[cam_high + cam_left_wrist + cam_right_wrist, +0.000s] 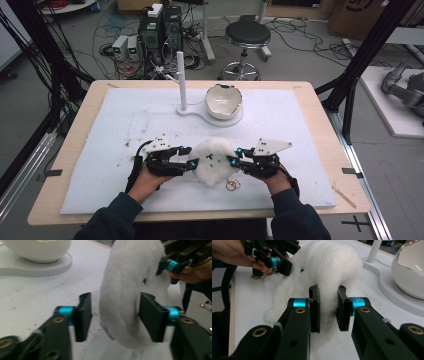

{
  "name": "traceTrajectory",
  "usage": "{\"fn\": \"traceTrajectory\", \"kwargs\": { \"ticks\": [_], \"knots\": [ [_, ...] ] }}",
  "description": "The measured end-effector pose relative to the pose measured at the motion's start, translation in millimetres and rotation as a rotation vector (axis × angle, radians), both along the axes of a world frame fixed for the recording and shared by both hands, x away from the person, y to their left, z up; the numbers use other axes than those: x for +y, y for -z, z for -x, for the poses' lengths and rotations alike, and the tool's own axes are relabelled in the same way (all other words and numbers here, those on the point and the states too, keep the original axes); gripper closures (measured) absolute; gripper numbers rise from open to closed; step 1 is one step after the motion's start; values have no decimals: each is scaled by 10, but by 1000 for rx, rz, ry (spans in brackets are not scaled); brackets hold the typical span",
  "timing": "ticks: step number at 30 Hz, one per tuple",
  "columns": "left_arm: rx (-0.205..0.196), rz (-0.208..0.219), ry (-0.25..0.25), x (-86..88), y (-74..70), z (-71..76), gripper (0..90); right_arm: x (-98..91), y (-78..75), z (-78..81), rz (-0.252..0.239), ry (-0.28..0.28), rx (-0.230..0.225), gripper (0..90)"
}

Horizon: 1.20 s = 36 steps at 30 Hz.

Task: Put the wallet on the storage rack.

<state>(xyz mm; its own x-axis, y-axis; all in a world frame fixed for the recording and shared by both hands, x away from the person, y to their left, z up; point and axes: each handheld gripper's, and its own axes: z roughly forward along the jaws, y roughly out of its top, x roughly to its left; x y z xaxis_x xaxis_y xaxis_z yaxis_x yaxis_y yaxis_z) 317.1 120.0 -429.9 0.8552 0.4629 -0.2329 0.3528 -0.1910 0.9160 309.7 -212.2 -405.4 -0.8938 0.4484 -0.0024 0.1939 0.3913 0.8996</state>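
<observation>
The right claw is clamped on a fold of the fluffy white cloth, its flat black pads squeezing the pile thin. The left claw stands half closed around the cloth's opposite edge; one pad touches the fur, while the other stands clear of it, so it has no grip yet. The cloth is a soft, rounded, shaggy lump between the two claws, its long axis running from claw to claw across the surface. Just beside the right claw lie two small metal rings. Beyond the claws, well apart, stands a glossy white bowl beside a slim upright post on one flat base. White padding lies open on both sides.
</observation>
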Motion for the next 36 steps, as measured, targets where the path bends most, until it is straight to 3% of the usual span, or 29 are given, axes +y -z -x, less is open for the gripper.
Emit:
{"fn": "traceTrajectory", "kwargs": {
  "ticks": [3,7,11,14,17,18,19,20,21,23,24,29,30,32,33,34,36],
  "knots": [
    [-9,-45,11,-18,7,18,680,30,3,-5,2,-4,-1,770],
    [-44,-46,14,-5,-23,38,738,29,17,-23,10,21,14,743],
    [-80,-7,3,36,-61,46,761,7,60,-73,-22,91,86,492],
    [-92,42,26,63,-80,46,764,15,121,-134,-14,109,158,377],
    [-95,64,52,56,-79,51,764,36,147,-158,-13,105,192,363],
    [-92,60,53,49,-75,49,763,44,155,-181,-28,82,210,494],
    [-85,55,41,41,-67,46,763,44,155,-181,-28,82,210,494],
    [-71,45,9,44,-58,36,748,40,144,-176,-38,61,213,620],
    [-45,41,-30,53,-42,15,700,34,126,-165,-41,68,184,678],
    [2,7,-125,98,-16,-35,457,2,75,-151,-58,86,142,742],
    [11,0,-158,137,-11,-55,384,-17,50,-152,-54,113,120,750],
    [-21,19,-251,364,-52,-93,375,-216,-29,-187,-73,258,58,763],
    [-29,23,-288,461,-67,-102,370,-295,-52,-196,-79,317,36,763],
    [-30,21,-302,506,-72,-108,363,-328,-65,-196,-73,347,23,763],
    [-32,15,-328,545,-79,-111,314,-383,-93,-192,-58,397,0,763],
    [-33,7,-360,586,-87,-118,314,-383,-93,-192,-58,397,0,763],
    [-33,-1,-409,669,-106,-132,232,-426,-118,-191,-49,425,-18,763]
  ]
}}
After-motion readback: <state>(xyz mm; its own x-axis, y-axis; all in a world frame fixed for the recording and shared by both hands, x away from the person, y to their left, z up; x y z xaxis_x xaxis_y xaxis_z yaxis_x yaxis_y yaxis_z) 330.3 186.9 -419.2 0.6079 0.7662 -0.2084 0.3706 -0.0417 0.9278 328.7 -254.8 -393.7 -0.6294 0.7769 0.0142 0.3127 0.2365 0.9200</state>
